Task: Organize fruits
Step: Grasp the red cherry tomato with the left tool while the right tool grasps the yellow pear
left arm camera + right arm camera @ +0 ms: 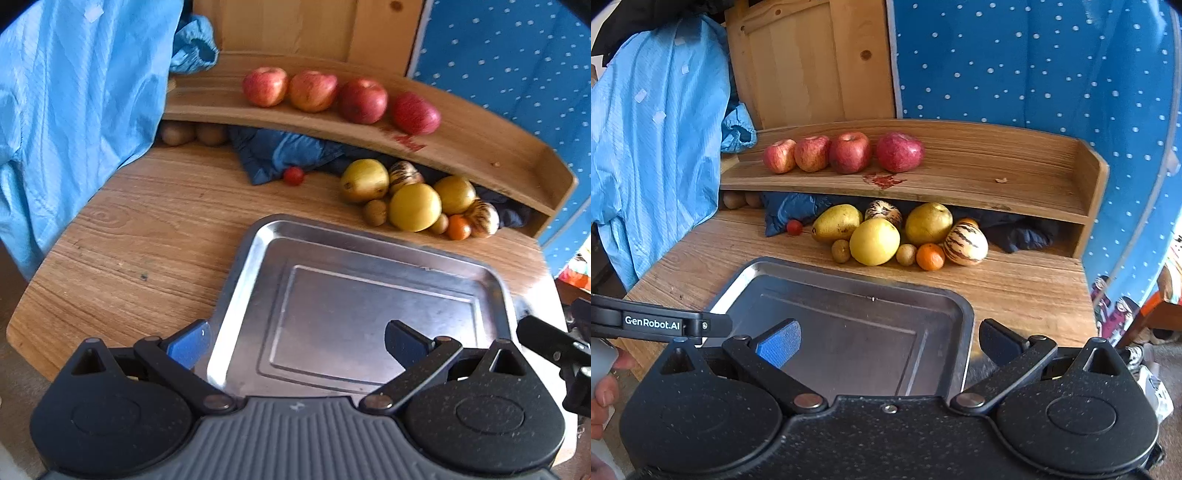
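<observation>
An empty steel tray lies on the wooden table near its front edge. Behind it sits a pile of fruit: yellow pears, striped melons, kiwis, an orange. A small red tomato lies to the left of the pile. Several red apples line the raised wooden shelf. My left gripper hangs open over the tray's near left part. Over the near right corner of the tray, my right gripper is open and holds nothing.
A light blue garment hangs over the table's left side. Dark blue cloth is stuffed under the shelf. Two brown kiwis rest at the back left under the shelf. A hand shows at left.
</observation>
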`<state>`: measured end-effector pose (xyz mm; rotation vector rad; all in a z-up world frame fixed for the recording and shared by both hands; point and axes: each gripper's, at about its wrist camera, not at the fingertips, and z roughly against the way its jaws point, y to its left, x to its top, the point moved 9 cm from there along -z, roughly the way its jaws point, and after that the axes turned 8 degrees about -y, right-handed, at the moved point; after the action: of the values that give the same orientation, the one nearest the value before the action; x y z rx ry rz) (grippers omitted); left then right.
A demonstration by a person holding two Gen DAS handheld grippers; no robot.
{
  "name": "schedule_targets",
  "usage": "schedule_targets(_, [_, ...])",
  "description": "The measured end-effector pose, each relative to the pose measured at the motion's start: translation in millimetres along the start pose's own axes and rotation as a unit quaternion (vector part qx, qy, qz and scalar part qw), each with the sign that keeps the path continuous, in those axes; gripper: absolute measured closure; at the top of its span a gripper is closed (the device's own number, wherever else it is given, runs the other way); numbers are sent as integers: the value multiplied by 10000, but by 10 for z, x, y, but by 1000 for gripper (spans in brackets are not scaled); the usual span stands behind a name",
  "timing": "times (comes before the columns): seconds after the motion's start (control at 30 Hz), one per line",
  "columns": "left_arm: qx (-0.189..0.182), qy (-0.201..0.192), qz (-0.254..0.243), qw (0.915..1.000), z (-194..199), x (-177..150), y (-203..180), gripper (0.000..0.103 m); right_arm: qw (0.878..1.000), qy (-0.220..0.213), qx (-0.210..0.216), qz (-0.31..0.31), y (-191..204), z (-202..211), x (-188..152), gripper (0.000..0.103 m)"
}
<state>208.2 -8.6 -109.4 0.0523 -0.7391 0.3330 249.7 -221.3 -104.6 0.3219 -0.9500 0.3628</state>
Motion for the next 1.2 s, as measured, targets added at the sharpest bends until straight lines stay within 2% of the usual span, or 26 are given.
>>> schedule_targets(0.13, [187,113,50,9997,-70,64,135,1,9998,38,61,161,89,-115,-13,1])
schedule_targets(0.27, [186,225,11,9996,-219,205,264,1,9998,41,43,190,203,-246,1,1])
schedule_targets(0.43, [-221,457,59,9987,-546,493,355,1,9994,22,-277,191,302,-414,133,1])
schedule_targets(0.5, [-370,622,-6,9974,-679,622,374,1,9988,-17,-447,183,358,-483,221,1])
schedule_targets(0.67, [-696,699,-288,9947,-975,889,440,1,9969,54,-671,399,608,-751,308,1])
schedule_targets(0.83, [-1217,999,-540,9860,-1307,997,484,1,9959,-1,-855,297,870,-996,331,1])
schedule_targets(0.93, [-1332,1255,-551,9816,-1486,1019,505,3,9940,207,-1033,283,985,-1060,301,1])
schedule_targets(1.0, [-1492,1199,-546,9800,-1561,1072,471,3,9934,148,-1015,508,1039,-1074,332,1])
schedule_targets(1.07, [-1562,1159,-579,9792,-1637,1112,435,3,9903,265,-1184,676,1009,-1157,351,1])
schedule_targets(1.2, [-1696,1088,-454,9784,-1769,1191,374,4,9890,264,-1334,589,970,-1347,457,1])
